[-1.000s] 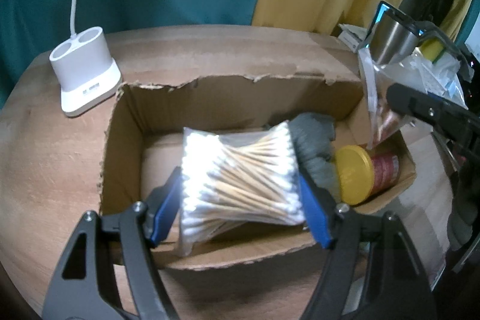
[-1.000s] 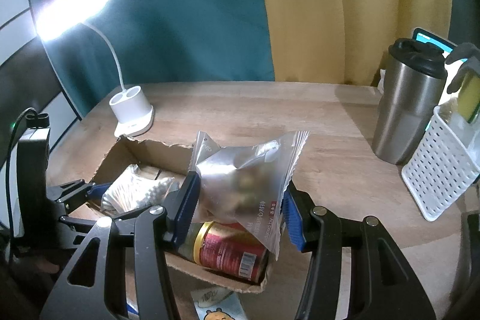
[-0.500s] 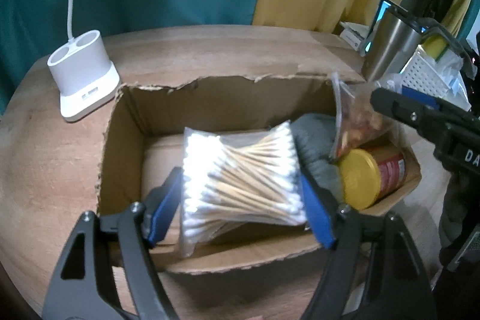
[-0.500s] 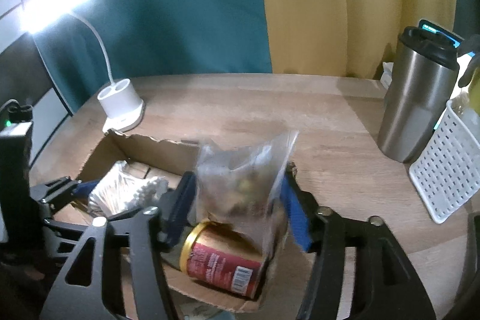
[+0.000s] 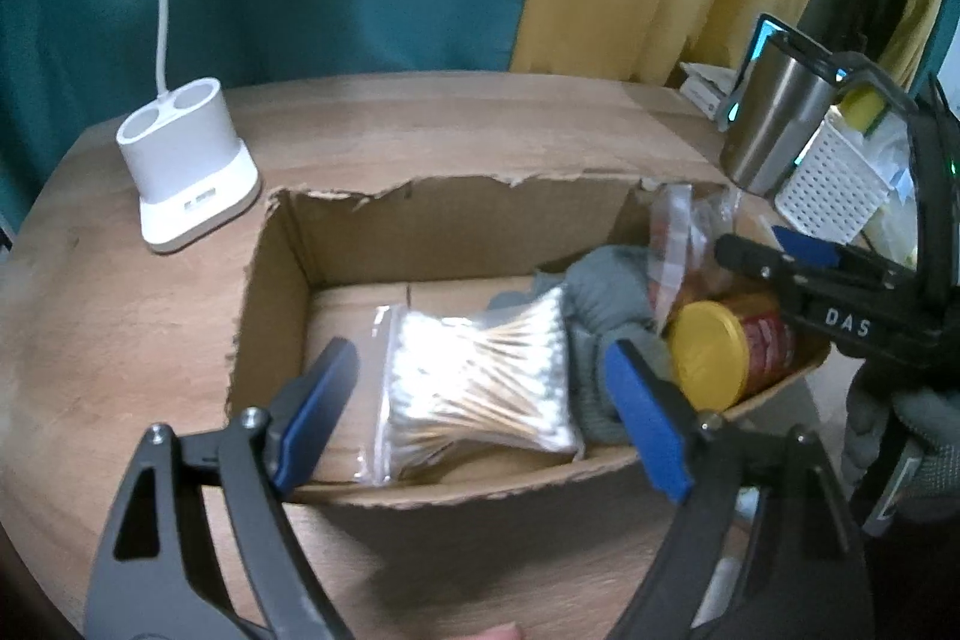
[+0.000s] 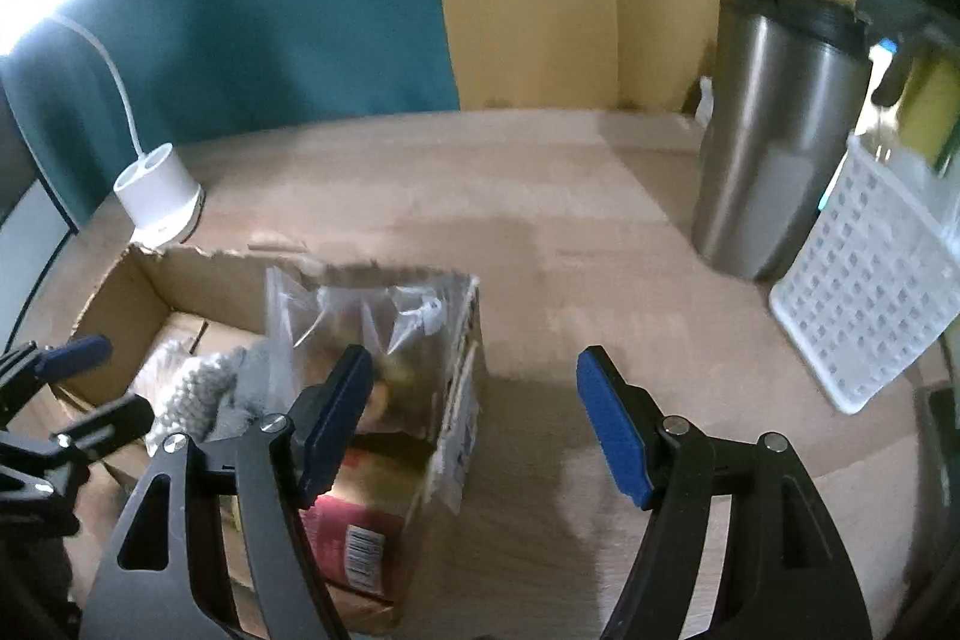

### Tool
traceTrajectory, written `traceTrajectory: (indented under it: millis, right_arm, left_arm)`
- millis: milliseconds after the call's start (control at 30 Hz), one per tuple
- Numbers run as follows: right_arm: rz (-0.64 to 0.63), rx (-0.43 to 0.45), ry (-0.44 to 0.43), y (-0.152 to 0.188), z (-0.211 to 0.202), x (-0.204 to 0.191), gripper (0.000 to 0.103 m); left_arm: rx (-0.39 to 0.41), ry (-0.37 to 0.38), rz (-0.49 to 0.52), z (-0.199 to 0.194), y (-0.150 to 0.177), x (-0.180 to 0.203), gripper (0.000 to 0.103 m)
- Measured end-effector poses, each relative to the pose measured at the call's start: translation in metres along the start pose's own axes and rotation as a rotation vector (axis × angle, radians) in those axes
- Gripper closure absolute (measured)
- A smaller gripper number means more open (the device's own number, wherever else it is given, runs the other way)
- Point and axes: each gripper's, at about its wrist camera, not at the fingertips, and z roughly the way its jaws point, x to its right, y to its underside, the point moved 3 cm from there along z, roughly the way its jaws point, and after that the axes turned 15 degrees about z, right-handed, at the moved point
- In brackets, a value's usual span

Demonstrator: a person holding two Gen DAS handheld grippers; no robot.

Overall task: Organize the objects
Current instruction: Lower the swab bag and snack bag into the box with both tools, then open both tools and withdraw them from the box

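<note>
A torn cardboard box (image 5: 282,280) sits on the wooden table. A clear bag of cotton swabs (image 5: 474,388) lies on its floor. My left gripper (image 5: 480,412) hangs over it with its jaws opening, and the blue pads stand off both sides of the bag. A grey cloth (image 5: 600,298) and a lying jar with a yellow lid (image 5: 714,358) fill the box's right part. A clear snack bag (image 6: 372,328) stands in that right end. My right gripper (image 6: 474,421) is open just above the box's right wall, its left finger in front of the snack bag without pressing it.
A white lamp base (image 5: 180,160) stands left of the box at the back. At the right are a steel tumbler (image 6: 774,148) and a white perforated basket (image 6: 870,292). Bare wood lies between the box and the tumbler. Teal and yellow curtains hang behind.
The left jaws spread off the cotton swab bag, which now rests in the box. The right gripper came down, let go of the snack bag and left it in the box's right end.
</note>
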Motion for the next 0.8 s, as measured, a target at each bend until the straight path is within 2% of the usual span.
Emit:
traceTrajectory:
  millis: [800]
  right_arm:
    - [0.002, 0.049, -0.025, 0.012, -0.045, 0.000, 0.029]
  left_arm:
    - [0.063, -0.012, 0.007, -0.035, 0.008, 0.005, 0.017]
